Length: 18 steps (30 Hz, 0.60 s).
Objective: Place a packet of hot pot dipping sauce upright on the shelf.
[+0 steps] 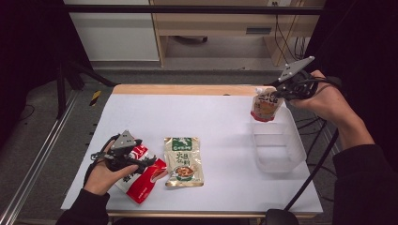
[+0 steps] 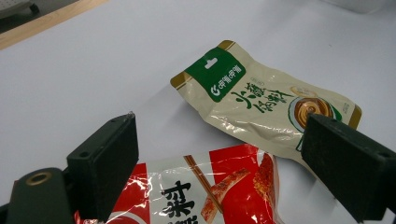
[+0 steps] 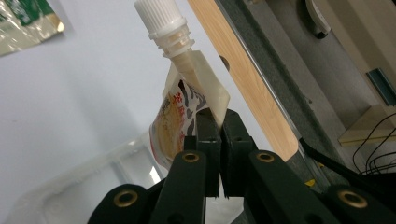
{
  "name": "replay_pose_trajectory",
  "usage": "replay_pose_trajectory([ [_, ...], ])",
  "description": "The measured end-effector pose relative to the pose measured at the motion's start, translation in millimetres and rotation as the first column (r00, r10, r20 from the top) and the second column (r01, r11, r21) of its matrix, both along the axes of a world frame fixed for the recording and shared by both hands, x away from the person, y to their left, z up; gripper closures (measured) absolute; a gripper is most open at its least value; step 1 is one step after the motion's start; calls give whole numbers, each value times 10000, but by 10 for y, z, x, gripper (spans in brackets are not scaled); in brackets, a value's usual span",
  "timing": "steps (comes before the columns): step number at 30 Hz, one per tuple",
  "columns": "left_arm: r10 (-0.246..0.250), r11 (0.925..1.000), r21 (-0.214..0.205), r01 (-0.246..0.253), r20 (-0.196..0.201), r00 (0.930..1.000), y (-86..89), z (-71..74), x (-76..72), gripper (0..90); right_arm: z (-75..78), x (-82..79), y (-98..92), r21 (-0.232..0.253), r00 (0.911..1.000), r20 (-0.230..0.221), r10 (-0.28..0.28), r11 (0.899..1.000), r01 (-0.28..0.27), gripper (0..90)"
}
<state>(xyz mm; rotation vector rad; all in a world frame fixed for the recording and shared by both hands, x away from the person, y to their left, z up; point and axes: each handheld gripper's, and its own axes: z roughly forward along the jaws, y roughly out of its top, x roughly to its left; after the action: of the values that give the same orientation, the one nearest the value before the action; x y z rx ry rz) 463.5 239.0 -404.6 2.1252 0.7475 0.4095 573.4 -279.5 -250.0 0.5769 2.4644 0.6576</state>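
From above, the right gripper (image 1: pixel 280 92) is up at the far right, clamped on a spouted pouch (image 1: pixel 265 104) that hangs over the far rim of the clear plastic tub (image 1: pixel 281 159). The pouch's long axis runs near upright, spout end at the top by the jaws, red bottom edge pointing down. Near left, the left gripper (image 1: pixel 149 161) sits low over a red snack packet (image 1: pixel 142 177), with a beige sachet (image 1: pixel 183 161) with a green header just to its right on the white table (image 1: pixel 216 122).

Left gripper view: jaws wide apart, nothing pinched; the red snack packet (image 2: pixel 205 191) lies between and below them, the beige sachet (image 2: pixel 261 100) beyond.

Right gripper view: jaws pressed together on the side seam of the spouted pouch (image 3: pixel 180 112). White screw cap leads away from the camera; cream body, black lettering, orange food picture. The clear plastic tub (image 3: pixel 93 179) lies below
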Motion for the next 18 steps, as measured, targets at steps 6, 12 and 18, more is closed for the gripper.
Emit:
replay_pose_trajectory([
  [6,103,9999,-71,-103,17,9999,43,2,-4,113,-139,157,-136,80,9996,-134,-250,9997,251,884],
  [12,166,9999,-46,-166,-25,9999,70,-11,8,113,-265,313,-188,113,9993,-288,-254,9996,257,884],
  [18,252,9997,-60,-252,-33,9997,113,-15,17,113,-412,386,-229,165,9980,-571,-285,9994,295,884],
])
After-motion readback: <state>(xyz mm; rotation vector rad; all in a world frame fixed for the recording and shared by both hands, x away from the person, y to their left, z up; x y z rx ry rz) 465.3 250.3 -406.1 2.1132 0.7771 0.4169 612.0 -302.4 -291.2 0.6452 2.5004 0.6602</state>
